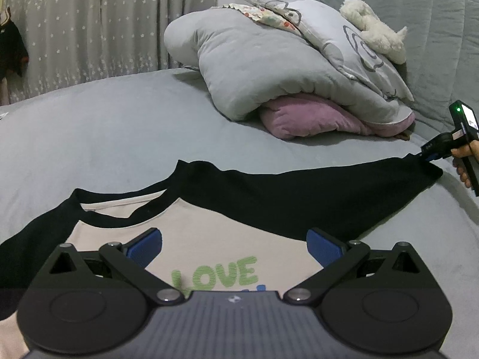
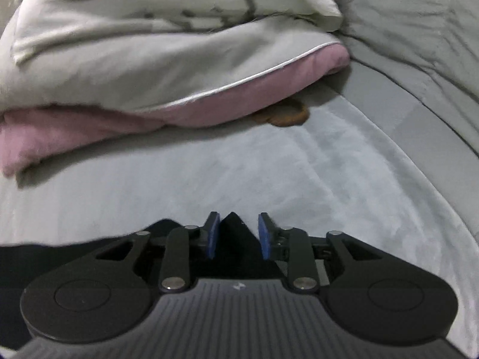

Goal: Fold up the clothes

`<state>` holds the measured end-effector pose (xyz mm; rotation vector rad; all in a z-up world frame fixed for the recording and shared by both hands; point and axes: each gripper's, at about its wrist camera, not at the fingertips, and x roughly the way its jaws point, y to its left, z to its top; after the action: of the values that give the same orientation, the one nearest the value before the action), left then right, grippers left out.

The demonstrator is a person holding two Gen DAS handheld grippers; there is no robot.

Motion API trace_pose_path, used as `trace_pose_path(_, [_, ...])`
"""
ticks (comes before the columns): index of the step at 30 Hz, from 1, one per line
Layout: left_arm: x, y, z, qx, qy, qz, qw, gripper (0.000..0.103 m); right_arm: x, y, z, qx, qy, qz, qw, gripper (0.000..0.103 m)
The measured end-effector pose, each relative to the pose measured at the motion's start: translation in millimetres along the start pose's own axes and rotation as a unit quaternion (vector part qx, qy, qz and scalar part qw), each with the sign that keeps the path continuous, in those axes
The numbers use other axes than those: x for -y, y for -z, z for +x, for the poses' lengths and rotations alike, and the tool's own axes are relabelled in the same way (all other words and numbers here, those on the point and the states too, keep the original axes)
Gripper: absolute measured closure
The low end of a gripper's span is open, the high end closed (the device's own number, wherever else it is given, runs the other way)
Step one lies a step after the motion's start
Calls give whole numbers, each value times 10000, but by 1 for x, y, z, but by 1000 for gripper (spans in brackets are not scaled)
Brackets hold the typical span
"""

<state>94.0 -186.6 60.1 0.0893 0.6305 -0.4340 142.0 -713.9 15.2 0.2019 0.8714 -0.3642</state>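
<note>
Folding barely started: T-shirt [image 1: 209, 239] lies face up and spread flat on the bed [image 1: 119, 125], cream body with green "LOVE" print, black raglan sleeves, collar toward the bedding pile. No fold made yet as far as I can see; both sleeves and the body fold are left. Hem is out of view, so can't confirm the lower half.

My left hand-held gripper [image 1: 234, 246] hovers over the chest print, angled down, blue pads [image 1: 143, 246] wide apart, nothing between them, not touching the cloth.

My right hand-held gripper [image 2: 236, 234] is at the far sleeve tip [image 1: 419, 173], toward the headboard side of the bed. Left wrist view shows it pinching the cuff corner with the sleeve stretched out straight; my hand [image 1: 462, 161] wraps the handle. Right wrist view is motion-blurred: a black peak of fabric sits between the pads with a gap visible either side. I judge the grip closed on the sleeve.

Bedding pile: grey duvet [image 1: 254, 65], pink blanket [image 1: 308, 116], printed pillow [image 1: 323, 27], white plush toy [image 1: 374, 33], well apart from the shirt. Next call: carry the sleeve inward across the chest.
</note>
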Motion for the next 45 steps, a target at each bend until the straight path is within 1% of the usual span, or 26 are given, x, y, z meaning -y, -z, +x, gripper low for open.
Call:
trace_pose_path(3, [0, 0, 0, 2, 13, -32, 10000, 1, 1, 0, -10, 292, 96, -63, 9995, 96])
trace_pose_path(7, [0, -3, -4, 77, 21, -70, 9999, 1, 19, 0, -34, 879, 210, 335, 9953, 97])
trace_pose_path(10, [2, -4, -5, 110, -18, -67, 9999, 1, 32, 0, -38, 1144, 307, 771, 9900, 96])
trace_pose_path(12, [2, -4, -6, 127, -60, -49, 9999, 1, 32, 1, -34, 1199, 304, 892, 9883, 96])
trace_pose_path(15, [2, -2, -7, 130, -207, -6, 9997, 1, 18, 1, -14, 923, 601, 513, 9926, 96])
trace_pose_path(17, [0, -2, -9, 112, -262, 16, 9996, 1, 11, 6, -2, 881, 854, 456, 9914, 90])
trace_pose_path(18, [-2, -2, -13, 133, -279, 55, 9995, 1, 13, 9, -4, 960, 876, 553, 9900, 79])
trace_pose_path(19, [-4, -2, -17, 189, -320, 107, 9993, 1, 16, 11, -9, 1008, 790, 614, 9899, 68])
trace_pose_path(23, [-19, 1, -30, 318, -536, 55, 9980, 1, 36, 28, -39, 1218, 364, 951, 9873, 55])
trace_pose_path(25, [-27, 3, -28, 232, -788, -231, 9964, 1, 51, 40, -45, 1195, 151, 1386, 9830, 41])
trace_pose_path(27, [-32, 6, -26, 114, -862, -459, 9952, 1, 59, 48, -30, 794, 17, 1641, 9832, 41])
trace_pose_path(29, [-30, 7, -29, 57, -794, -425, 9959, 1, 45, 52, -24, 803, 199, 1303, 9880, 41])
trace_pose_path(30, [-29, 8, -32, 68, -829, -350, 9959, 1, 38, 50, -23, 765, 322, 1148, 9899, 47])
trace_pose_path(31, [-29, 8, -36, 89, -898, -258, 9956, 1, 35, 47, -25, 708, 408, 1034, 9913, 68])
trace_pose_path(33, [-37, 9, -45, 111, -1058, -159, 9942, 1, 29, 42, -31, 591, 573, 813, 9933, 96])
trace_pose_path(34, [-44, 10, -50, 111, -1101, -198, 9937, 1, 25, 39, -33, 532, 655, 702, 9940, 98])
trace_pose_path(35, [-52, 12, -55, 110, -1138, -252, 9931, 1, 21, 37, -37, 552, 1031, 464, 9921, 102])
trace_pose_path(36, [-62, 14, -60, 93, -1170, -350, 9925, 1, 17, 39, -43, 619, 1662, 114, 9841, 103])
trace_pose_path(37, [-71, 15, -65, 72, -1200, -458, 9917, 1, 16, 39, -48, 742, 2002, -71, 9769, 101])
trace_pose_path(38, [-80, 17, -70, 55, -1226, -549, 9909, 1, 20, 39, -56, 857, 1974, 46, 9766, 98])
trace_pose_path(40, [-99, 22, -83, 31, -1287, -728, 9890, 1, 26, 41, -77, 871, 1497, 553, 9833, 92])
trace_pose_path(41, [-107, 25, -92, 31, -1331, -774, 9881, 1, 17, 46, -90, 892, 1193, 585, 9871, 89])
trace_pose_path(42, [-112, 27, -97, 27, -1367, -793, 9874, 1, 8, 52, -104, 917, 886, 598, 9900, 81])
trace_pose_path(43, [-120, 32, -105, -28, -1433, -853, 9860, 1, 7, 53, -107, 919, 828, 592, 9906, 72])
trace_pose_path(44, [-128, 38, -115, -95, -1508, -925, 9842, 1, -24, 73, -128, 739, 12, 378, 9965, 68])
trace_pose_path(45, [-135, 45, -125, -167, -1523, -1009, 9830, 1, -41, 85, -138, 575, -450, 296, 9969, 60])
